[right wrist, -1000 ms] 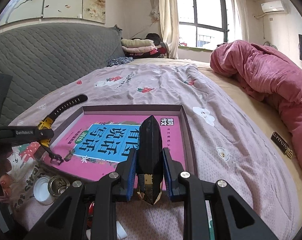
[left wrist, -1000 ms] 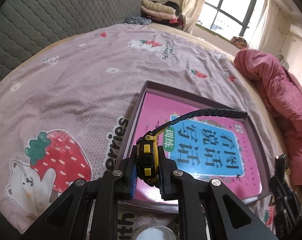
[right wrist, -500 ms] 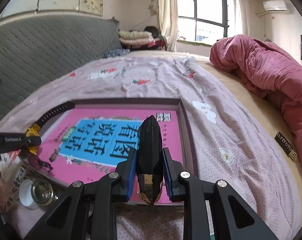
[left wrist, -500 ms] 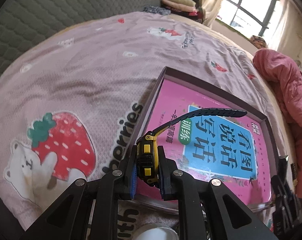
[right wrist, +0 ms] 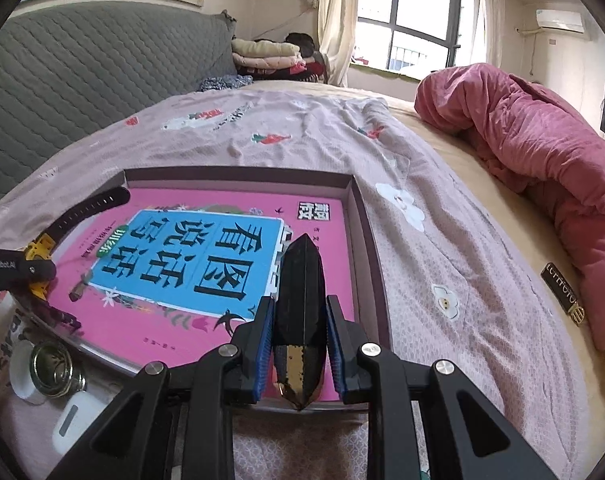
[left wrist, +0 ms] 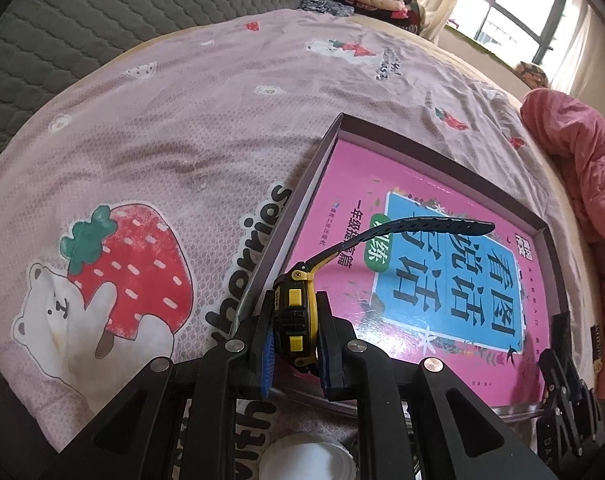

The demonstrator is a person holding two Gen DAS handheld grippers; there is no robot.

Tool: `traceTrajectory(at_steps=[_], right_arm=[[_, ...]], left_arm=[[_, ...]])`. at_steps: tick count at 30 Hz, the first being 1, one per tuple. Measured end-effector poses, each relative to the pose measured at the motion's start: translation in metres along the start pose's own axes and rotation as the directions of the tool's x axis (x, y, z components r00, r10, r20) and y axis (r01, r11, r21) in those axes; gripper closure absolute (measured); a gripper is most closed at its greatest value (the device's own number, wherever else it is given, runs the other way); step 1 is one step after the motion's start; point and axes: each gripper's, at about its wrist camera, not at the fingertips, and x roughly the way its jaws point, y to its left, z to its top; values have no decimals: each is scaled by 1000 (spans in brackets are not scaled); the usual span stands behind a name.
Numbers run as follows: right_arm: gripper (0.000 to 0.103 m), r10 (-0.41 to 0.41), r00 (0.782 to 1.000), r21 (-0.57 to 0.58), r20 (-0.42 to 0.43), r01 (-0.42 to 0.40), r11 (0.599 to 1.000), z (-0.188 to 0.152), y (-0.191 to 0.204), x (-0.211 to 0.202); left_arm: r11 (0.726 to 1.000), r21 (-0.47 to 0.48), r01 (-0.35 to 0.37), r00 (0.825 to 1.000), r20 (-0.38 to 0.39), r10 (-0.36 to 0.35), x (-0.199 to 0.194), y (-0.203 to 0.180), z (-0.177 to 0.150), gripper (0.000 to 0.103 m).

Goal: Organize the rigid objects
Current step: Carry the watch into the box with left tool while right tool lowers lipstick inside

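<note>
The left gripper [left wrist: 294,338] pointed steeply down over the near left corner of a shallow box [left wrist: 302,196] that lay on a bedspread [left wrist: 182,120]. Its jaws were clamped tight on the yellow-and-black case of a watch [left wrist: 296,320], held on edge, with the black strap [left wrist: 422,226] arching out over the pink book [left wrist: 442,280] that filled the box. In the right wrist view the same gripper [right wrist: 30,270] came in from the left edge, watch [right wrist: 40,250] in its grip at the box's left rim.

The right gripper [right wrist: 298,342] angled down less steeply over the near right part of the box [right wrist: 366,240]. Its blue pads [right wrist: 262,344] pressed both sides of a black pointed case with a gold band [right wrist: 300,308], tip aimed away across the book [right wrist: 162,320].

A small metal jar [right wrist: 50,368] and a white earbud case [right wrist: 72,420] sat on the bedspread just outside the box's near left corner. A dark strap-like piece with a gold end [right wrist: 562,294] lay well apart, beside the red quilt [right wrist: 542,140].
</note>
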Motion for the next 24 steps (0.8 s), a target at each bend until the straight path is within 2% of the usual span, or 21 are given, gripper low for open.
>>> traceTrajectory(at_steps=[18, 22, 24], right_arm=[[78, -81, 997, -19, 13, 82, 996, -4, -5, 2], [78, -73, 997, -10, 18, 73, 997, -4, -7, 1], [78, -42, 999, 9, 16, 41, 999, -3, -9, 0]], left_arm=[[1000, 10, 13, 1000, -28, -13, 1, 0, 0, 85], [1000, 7, 18, 999, -34, -17, 2, 0, -1, 84], [1000, 18, 19, 999, -34, -18, 2, 0, -1, 84]])
